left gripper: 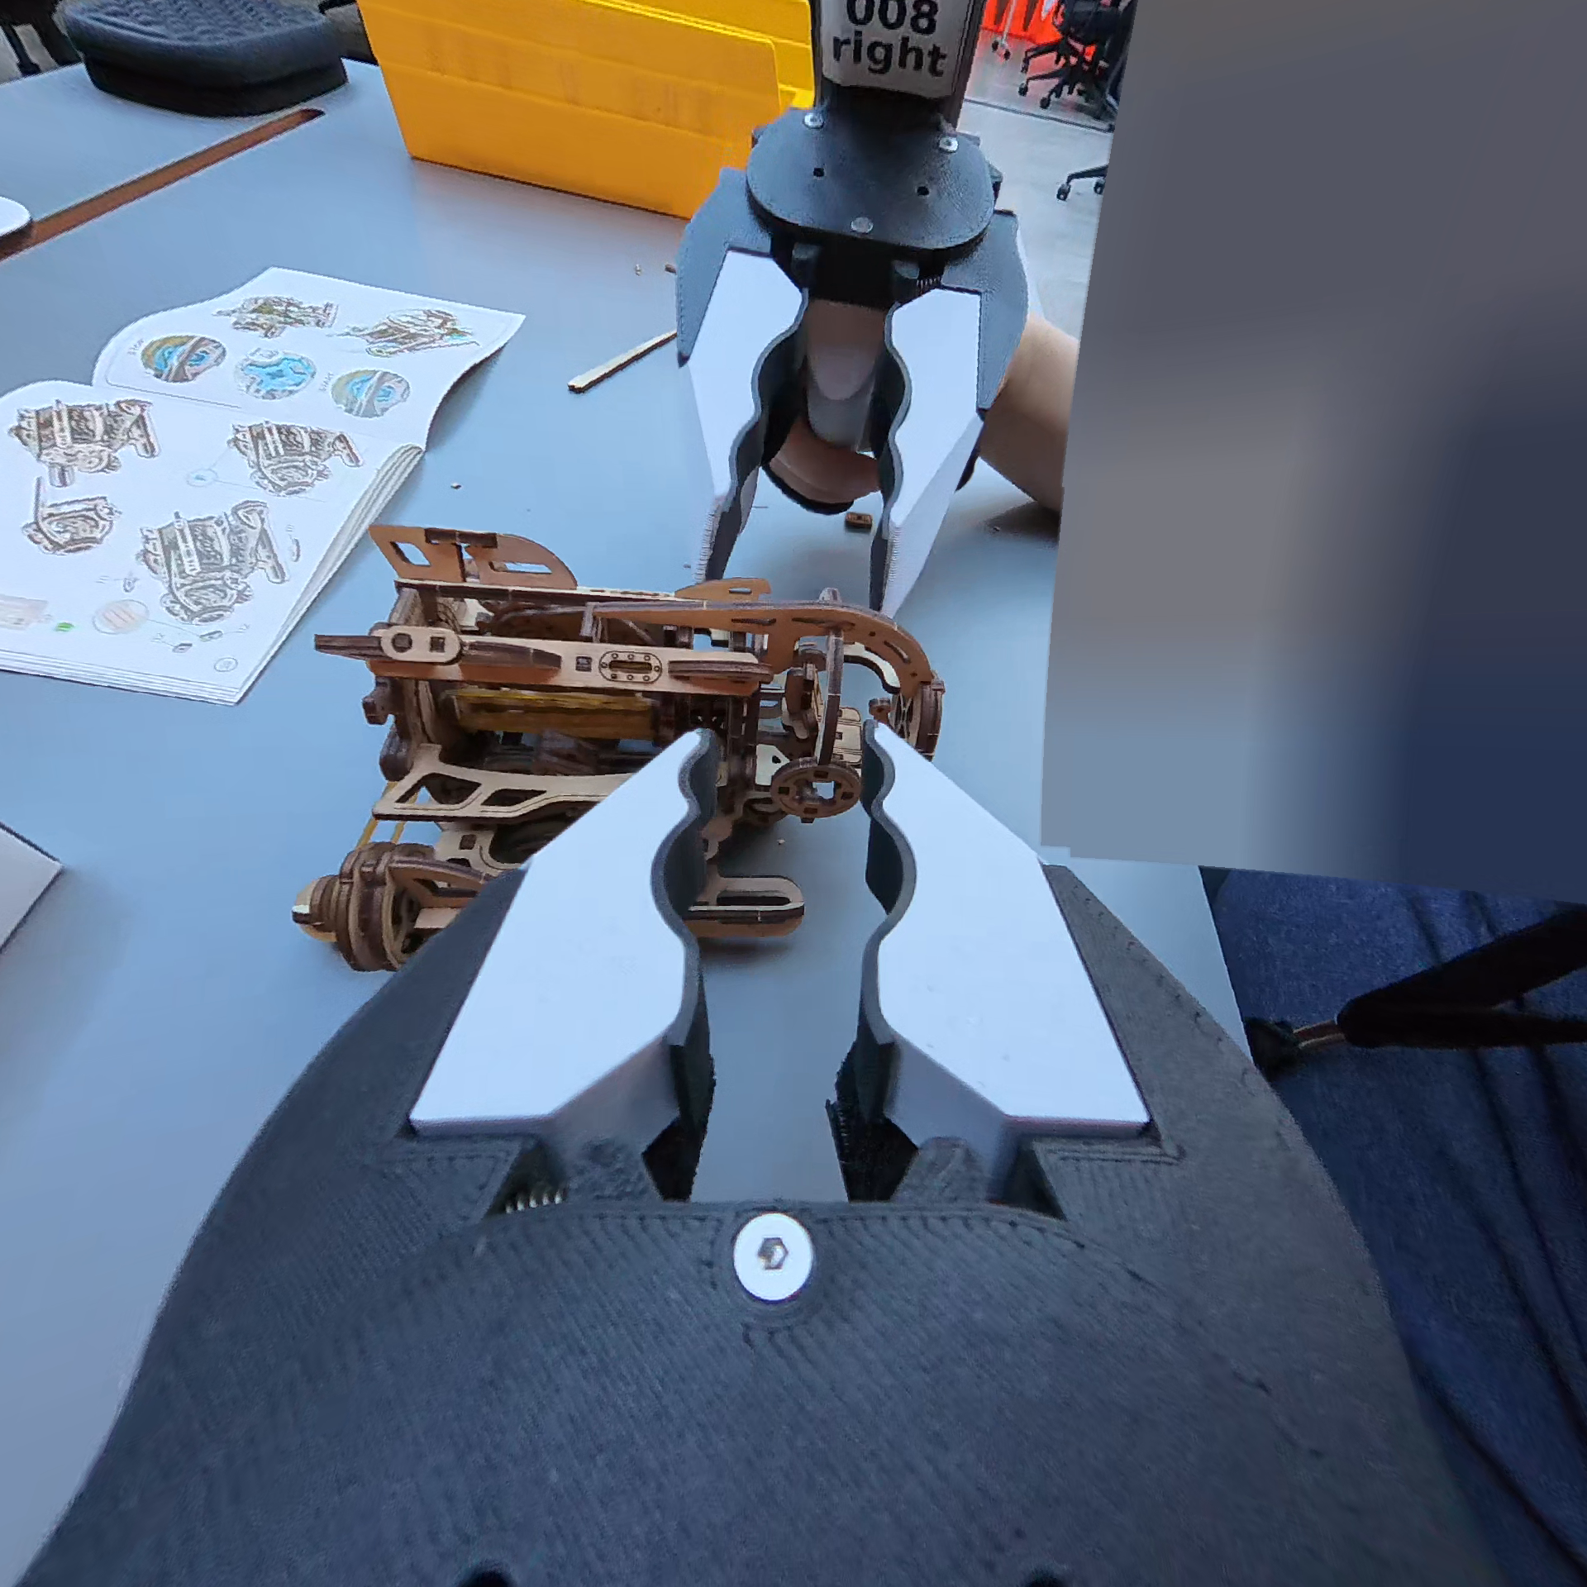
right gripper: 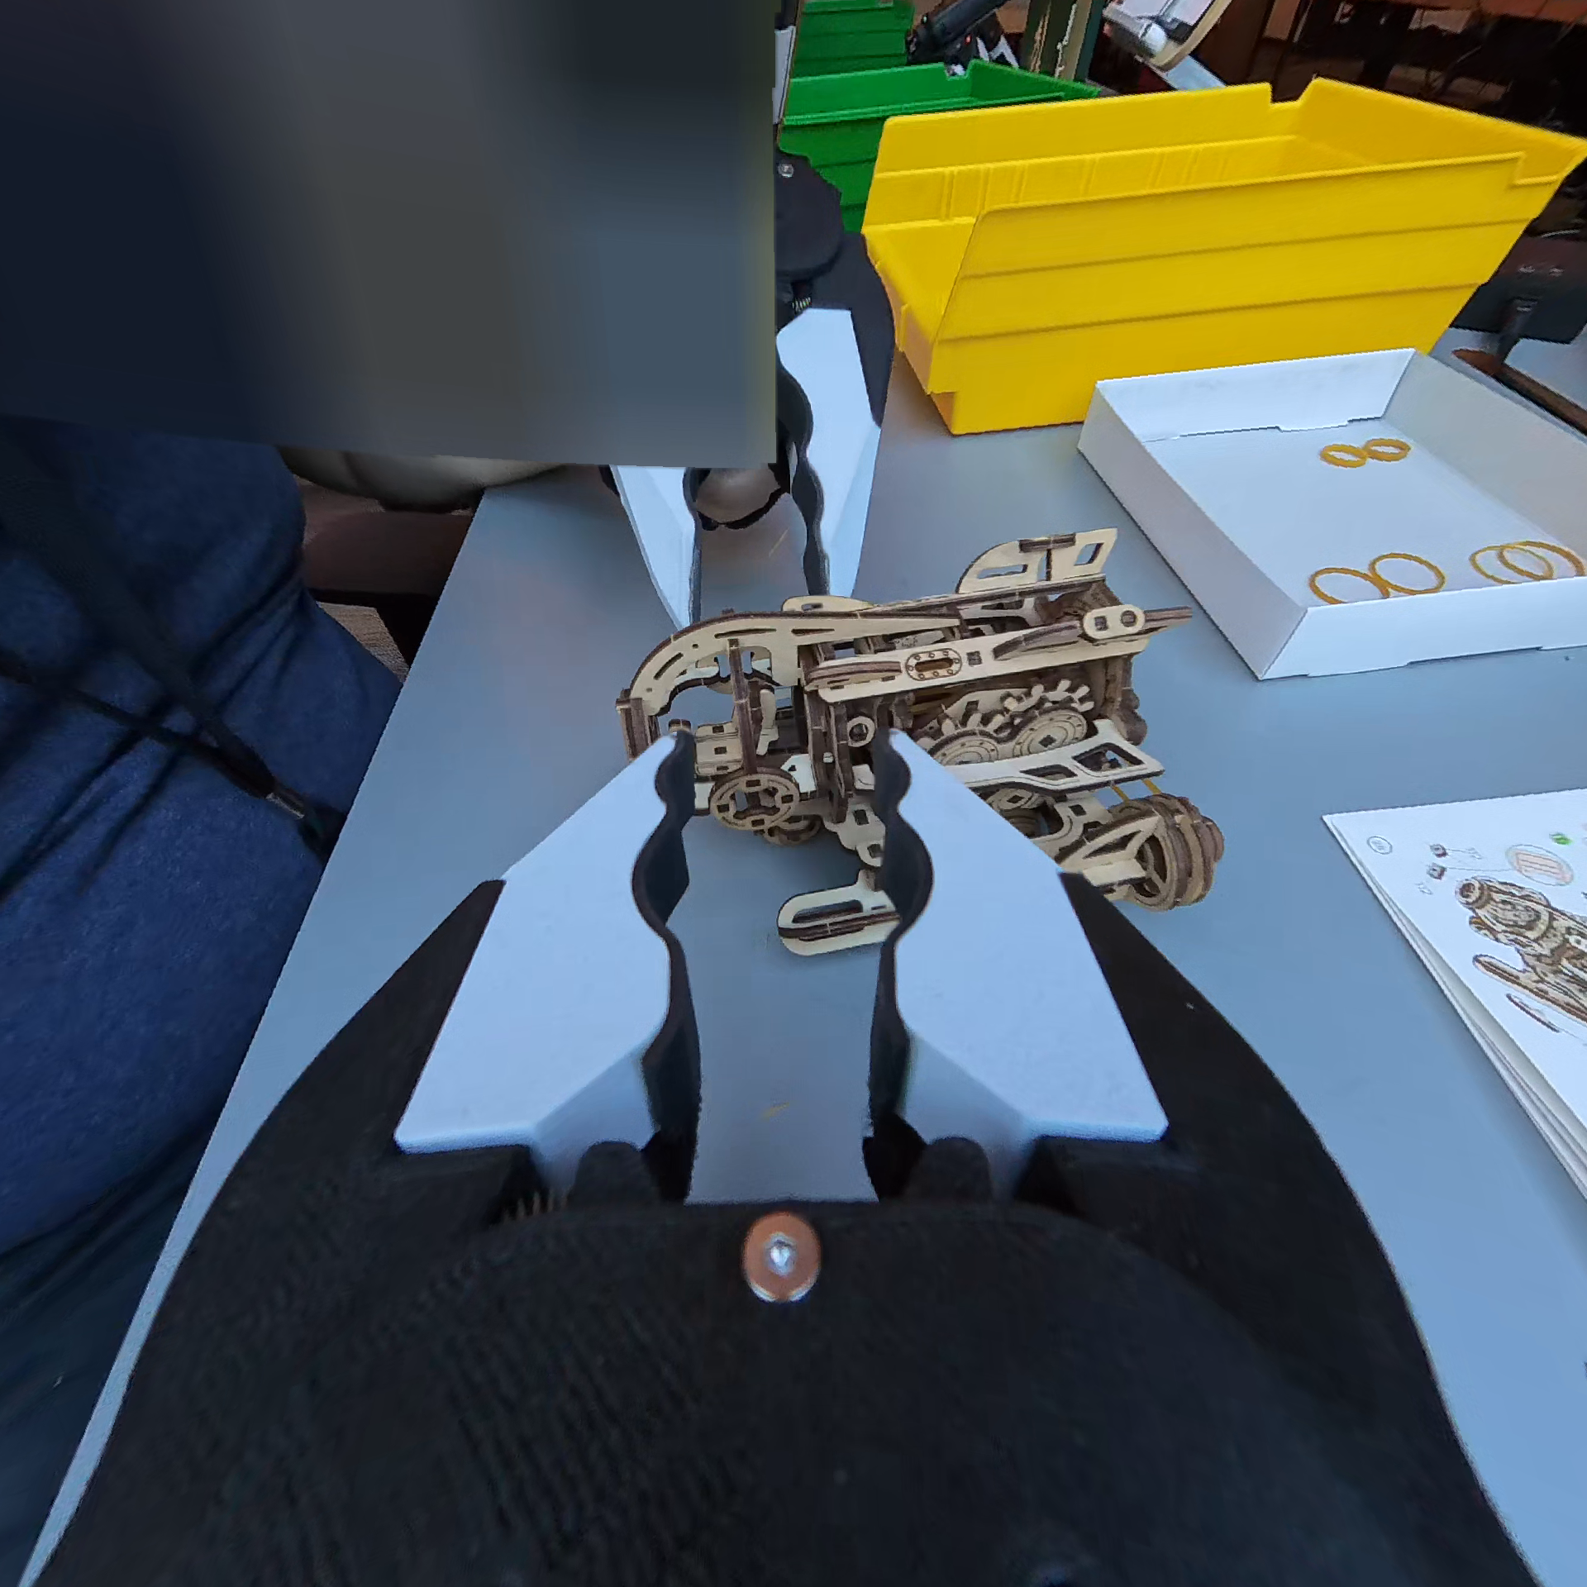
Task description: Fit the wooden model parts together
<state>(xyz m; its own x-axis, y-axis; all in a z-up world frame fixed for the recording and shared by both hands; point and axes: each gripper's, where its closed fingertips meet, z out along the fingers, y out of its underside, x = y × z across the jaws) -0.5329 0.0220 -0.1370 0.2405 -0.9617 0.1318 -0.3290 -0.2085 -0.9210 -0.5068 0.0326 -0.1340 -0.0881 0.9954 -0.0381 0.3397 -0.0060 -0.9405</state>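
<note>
A partly built wooden model [left gripper: 601, 687] with gears and wheels lies on its side on the grey table [left gripper: 215, 816]. It also shows in the right wrist view [right gripper: 945, 713]. My left gripper [left gripper: 786, 738] is open and empty, its tips just short of the model's end with the curved arch and small wheel. My right gripper [right gripper: 786, 747] is open and empty, facing the same end from the opposite side. Each gripper shows in the other's view, the right one [left gripper: 799, 580] and the left one [right gripper: 756, 597], which is partly hidden by a blurred patch.
An open instruction booklet [left gripper: 172, 481] lies left of the model, also in the right wrist view [right gripper: 1477, 927]. A yellow bin [right gripper: 1159, 258] and green bins [right gripper: 859, 103] stand behind. A white tray [right gripper: 1202, 532] holds several yellow rubber bands. A loose wooden stick [left gripper: 618, 361] lies nearby. A person sits at the table edge. My two grippers' fingertips are within a few centimetres of each other.
</note>
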